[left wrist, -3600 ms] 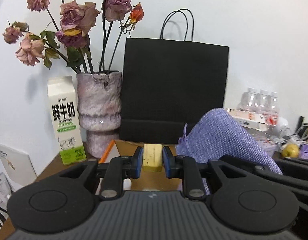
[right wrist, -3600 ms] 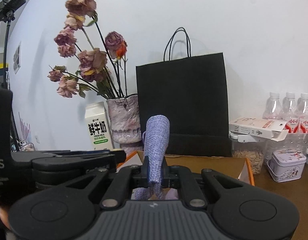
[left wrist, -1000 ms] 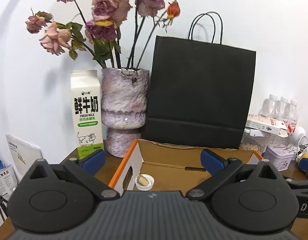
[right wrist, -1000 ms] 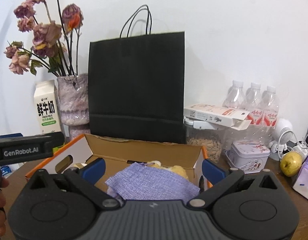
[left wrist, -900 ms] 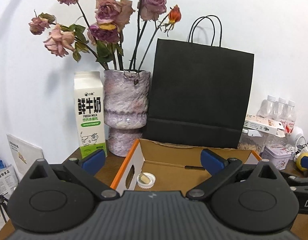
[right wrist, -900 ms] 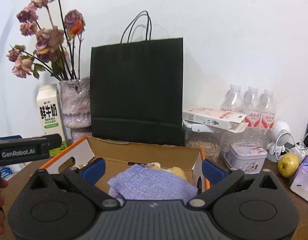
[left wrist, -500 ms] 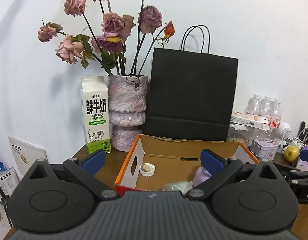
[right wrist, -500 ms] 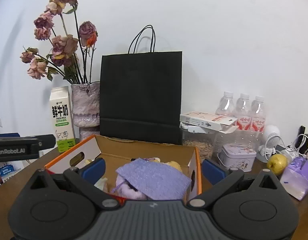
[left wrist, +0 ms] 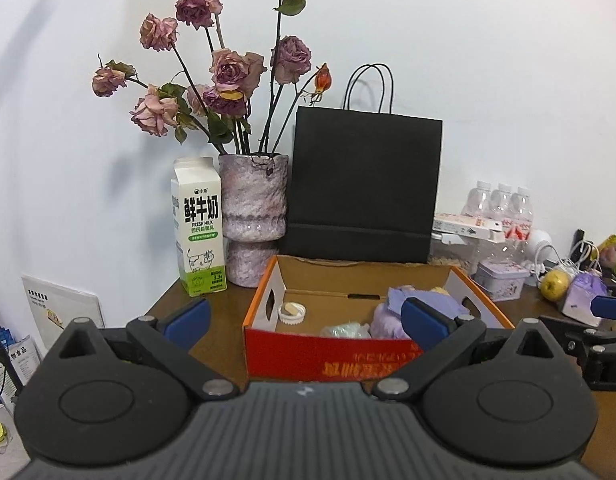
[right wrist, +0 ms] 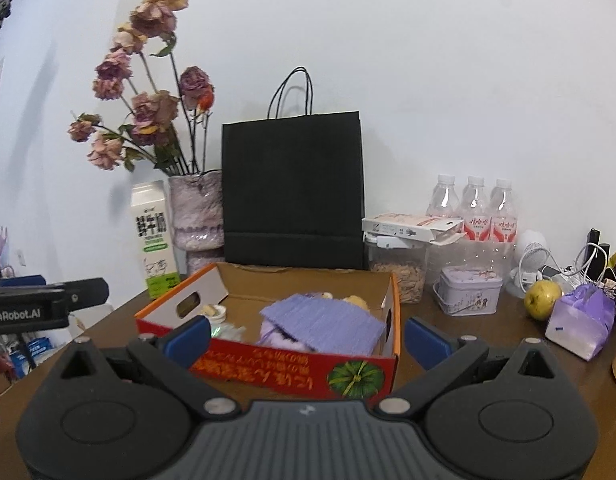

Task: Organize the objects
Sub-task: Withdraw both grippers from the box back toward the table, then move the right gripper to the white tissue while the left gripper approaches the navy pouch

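An orange-rimmed cardboard box (left wrist: 332,354) (right wrist: 291,372) sits on the brown table. Inside it lie a purple woven pouch (right wrist: 322,322) (left wrist: 428,300), a pale green item (left wrist: 344,330) and a white lid holding a yellowish block (left wrist: 291,311) (right wrist: 212,311). My left gripper (left wrist: 303,320) hangs open in front of the box, holding nothing. My right gripper (right wrist: 308,338) is open too, pulled back before the box's front wall, empty. The right tool's body shows at the edge of the left wrist view.
Behind the box stand a milk carton (left wrist: 197,226), a vase of dried roses (left wrist: 253,216) and a black paper bag (left wrist: 364,184). To the right are a seed jar (right wrist: 396,264), a tin (right wrist: 468,290), bottles (right wrist: 474,216), a yellow-green fruit (right wrist: 542,300) and a purple packet (right wrist: 580,326).
Both grippers let go of their loads, the yellowish block and the purple pouch, which now lie in the box. Both have since backed away from the box, open.
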`<state>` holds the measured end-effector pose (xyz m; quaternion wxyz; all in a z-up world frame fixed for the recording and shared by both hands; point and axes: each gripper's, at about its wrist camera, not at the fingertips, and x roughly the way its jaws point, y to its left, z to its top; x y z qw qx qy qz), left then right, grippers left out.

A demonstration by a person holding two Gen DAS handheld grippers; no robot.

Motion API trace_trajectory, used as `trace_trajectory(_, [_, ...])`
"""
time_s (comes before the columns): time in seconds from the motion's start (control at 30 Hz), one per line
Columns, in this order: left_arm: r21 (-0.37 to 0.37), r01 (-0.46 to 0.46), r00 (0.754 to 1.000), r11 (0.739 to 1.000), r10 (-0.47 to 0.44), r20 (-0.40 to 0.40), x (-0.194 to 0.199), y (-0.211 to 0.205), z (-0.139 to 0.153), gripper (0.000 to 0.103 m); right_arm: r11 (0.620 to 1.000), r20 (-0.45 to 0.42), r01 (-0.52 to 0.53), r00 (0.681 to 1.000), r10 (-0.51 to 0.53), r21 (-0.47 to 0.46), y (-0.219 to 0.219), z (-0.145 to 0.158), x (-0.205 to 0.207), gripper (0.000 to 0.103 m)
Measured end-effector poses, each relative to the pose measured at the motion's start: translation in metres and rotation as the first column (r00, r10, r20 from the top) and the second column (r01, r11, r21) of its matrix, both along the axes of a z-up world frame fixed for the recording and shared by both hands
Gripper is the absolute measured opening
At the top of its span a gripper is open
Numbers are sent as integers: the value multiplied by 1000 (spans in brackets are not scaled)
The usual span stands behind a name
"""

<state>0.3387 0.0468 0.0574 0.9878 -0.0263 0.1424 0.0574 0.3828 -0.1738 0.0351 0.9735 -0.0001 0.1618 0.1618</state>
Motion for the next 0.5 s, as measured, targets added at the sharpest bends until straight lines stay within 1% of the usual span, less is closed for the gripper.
trace_trajectory(0.07, [-5,0,1000,1000,0,0,-12,0,-2,103,1000,3,-1,1000,1,0,-2,-2,-12,103])
trace_trajectory(0.33, [-28,-8,999,1000,6,-44,-50,6,-11,103,1000,-15,-24,1000,24,-8,-10,-12,-53,103])
trace_trajectory(0.5, [-19,-15,997,1000,14,-79,-70,6,-21,103,999,-39,-29,999,28,-33,-16,-24,-77,103])
